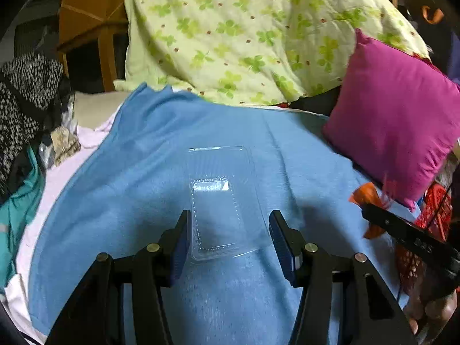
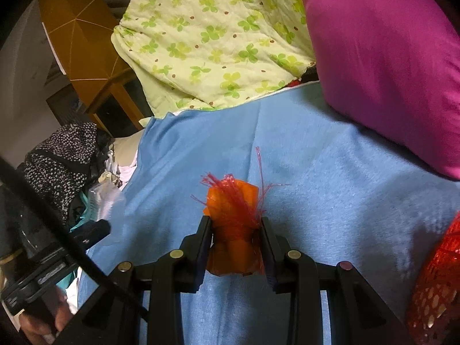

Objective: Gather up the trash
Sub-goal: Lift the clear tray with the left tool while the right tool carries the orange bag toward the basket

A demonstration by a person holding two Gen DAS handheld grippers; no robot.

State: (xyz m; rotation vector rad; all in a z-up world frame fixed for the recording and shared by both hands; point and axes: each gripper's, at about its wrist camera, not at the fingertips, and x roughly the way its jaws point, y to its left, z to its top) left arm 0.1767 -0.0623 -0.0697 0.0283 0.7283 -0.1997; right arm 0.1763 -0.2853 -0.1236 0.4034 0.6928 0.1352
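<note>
Tilting downward over the bed, the left gripper point(image 1: 230, 230) hangs above the blue blanket point(image 1: 143, 172) with its jaws standing at a middling width. A clear plastic blister tray point(image 1: 221, 201) sits in the gap between the two blue-padded fingers point(image 1: 283, 247), its near end level with the tips and its far end running out toward twelve o'clock. Whether the pads press on its edges I cannot tell (the plastic is see-through and its rim is hard to follow); it may lie flat on the blanket or be lightly lifted.

At about four o'clock in the left wrist view, the right gripper shows as a black bar reaching in from the side, with a hand point(image 1: 431, 313) wrapped round its grip below.

From its own camera, the right gripper point(image 2: 234, 230) also points down at the blanket, jaws drawn narrow and clamped on an orange wrapper with red mesh netting point(image 2: 233, 215). The red strands fan out beyond the fingertips toward twelve o'clock. More red netting point(image 2: 437, 281) hangs at the four o'clock edge of that view.

At eight o'clock there, the person's other hand point(image 2: 40, 325) holds the left gripper's handle.

Behind both tools lie a clover-print quilt point(image 1: 230, 28) at twelve o'clock and a magenta cushion point(image 1: 396, 120) at two o'clock.
</note>
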